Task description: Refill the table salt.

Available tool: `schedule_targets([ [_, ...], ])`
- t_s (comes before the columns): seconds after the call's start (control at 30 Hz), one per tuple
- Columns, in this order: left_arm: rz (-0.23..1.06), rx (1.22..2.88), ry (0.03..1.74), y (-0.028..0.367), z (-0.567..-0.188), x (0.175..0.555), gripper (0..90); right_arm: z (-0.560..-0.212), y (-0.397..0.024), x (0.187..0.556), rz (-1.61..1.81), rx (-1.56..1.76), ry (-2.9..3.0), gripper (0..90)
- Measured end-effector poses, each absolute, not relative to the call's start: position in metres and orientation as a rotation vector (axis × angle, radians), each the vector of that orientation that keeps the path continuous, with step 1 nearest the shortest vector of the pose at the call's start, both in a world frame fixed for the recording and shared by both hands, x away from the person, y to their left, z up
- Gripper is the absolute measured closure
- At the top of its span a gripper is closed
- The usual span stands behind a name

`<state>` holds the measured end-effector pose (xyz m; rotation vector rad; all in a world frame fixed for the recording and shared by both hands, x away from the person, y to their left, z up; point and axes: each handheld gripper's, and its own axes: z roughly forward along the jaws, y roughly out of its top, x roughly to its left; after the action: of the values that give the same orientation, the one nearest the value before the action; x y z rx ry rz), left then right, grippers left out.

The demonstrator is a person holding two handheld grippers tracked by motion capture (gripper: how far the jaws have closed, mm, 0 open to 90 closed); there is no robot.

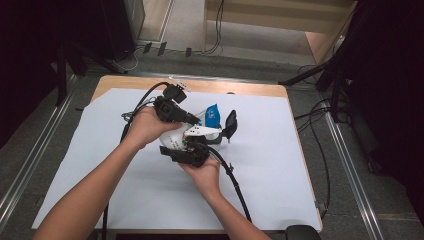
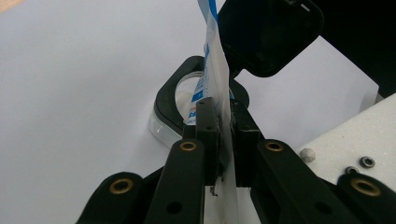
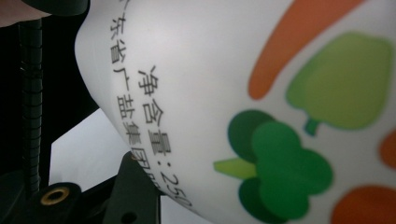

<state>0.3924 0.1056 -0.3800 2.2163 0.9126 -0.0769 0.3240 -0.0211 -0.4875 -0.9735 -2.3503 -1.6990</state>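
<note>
We see the left gripper [image 2: 223,135] pinched tight on the top edge of the white plastic pouch printed with vegetables [image 3: 261,116], the right gripper [image 1: 192,150] part-closed round its body, probably to tear it over the clear black-rimmed container [image 2: 170,109] mid-table.

bag [image 1: 192,131] between my two grippers above the sheet [image 1: 100,165], my left gripper [image 1: 196,120] behind it, my right gripper [image 1: 189,145] before it, clip [image 1: 229,125] just right of it

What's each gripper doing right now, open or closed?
Left gripper: closed on the top edge of the white-and-blue plastic pouch.
Right gripper: around the pouch's body; grip cannot be told.
</note>
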Motion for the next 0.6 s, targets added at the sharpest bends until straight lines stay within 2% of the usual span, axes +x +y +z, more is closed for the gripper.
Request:
schedule_targets([
  [0.6,-0.08,2.214,0.917,0.1047,-0.381,0.3921,86.1,-0.488,-0.0207,0.3233,-1.693,-0.977,-2.351,60.0],
])
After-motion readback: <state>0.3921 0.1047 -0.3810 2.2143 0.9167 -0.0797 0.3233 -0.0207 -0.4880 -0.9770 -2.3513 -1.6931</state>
